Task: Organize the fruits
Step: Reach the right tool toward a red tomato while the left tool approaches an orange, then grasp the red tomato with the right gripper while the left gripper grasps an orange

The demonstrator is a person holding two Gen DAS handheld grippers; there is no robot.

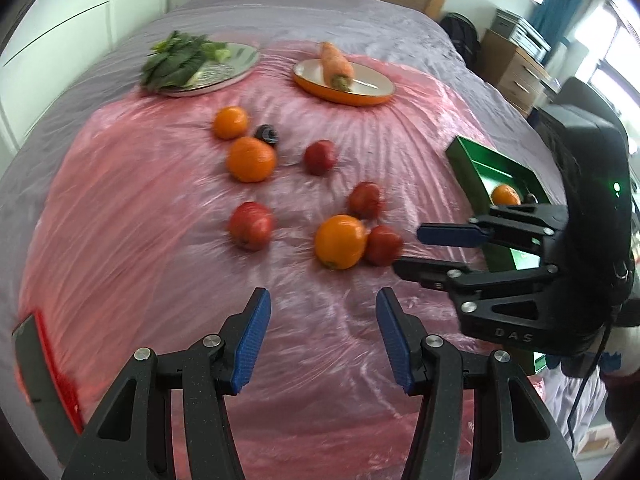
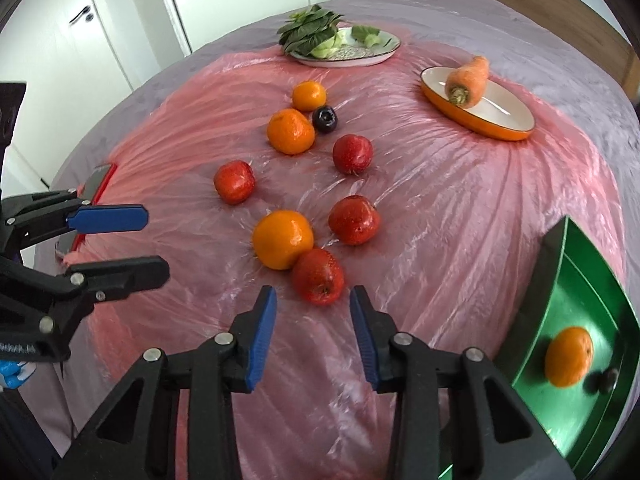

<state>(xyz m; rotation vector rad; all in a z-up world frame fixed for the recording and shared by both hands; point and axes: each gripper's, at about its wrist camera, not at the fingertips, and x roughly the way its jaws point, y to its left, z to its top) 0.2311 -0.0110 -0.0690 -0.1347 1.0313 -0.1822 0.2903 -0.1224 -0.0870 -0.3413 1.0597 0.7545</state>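
Note:
Oranges and red apples lie loose on a pink plastic sheet (image 2: 460, 208) over a bed. The nearest orange (image 2: 282, 239) touches a red apple (image 2: 318, 277). A green tray (image 2: 592, 280) at the right holds one orange (image 2: 568, 356) and a small dark fruit (image 2: 602, 380). A red tray (image 2: 98, 184) lies at the left edge. My right gripper (image 2: 313, 332) is open and empty, just short of the red apple. My left gripper (image 1: 320, 340) is open and empty above bare sheet, short of the nearest orange (image 1: 340, 241). Each gripper shows in the other's view, the right (image 1: 408, 252) and the left (image 2: 156, 244).
A dark plum (image 2: 324, 119) sits between two far oranges (image 2: 291, 131). A white plate with leafy greens (image 2: 344, 46) and an orange-rimmed dish with a carrot (image 2: 478, 98) stand at the back. White cupboard doors are on the left, wooden drawers (image 1: 516, 68) on the right.

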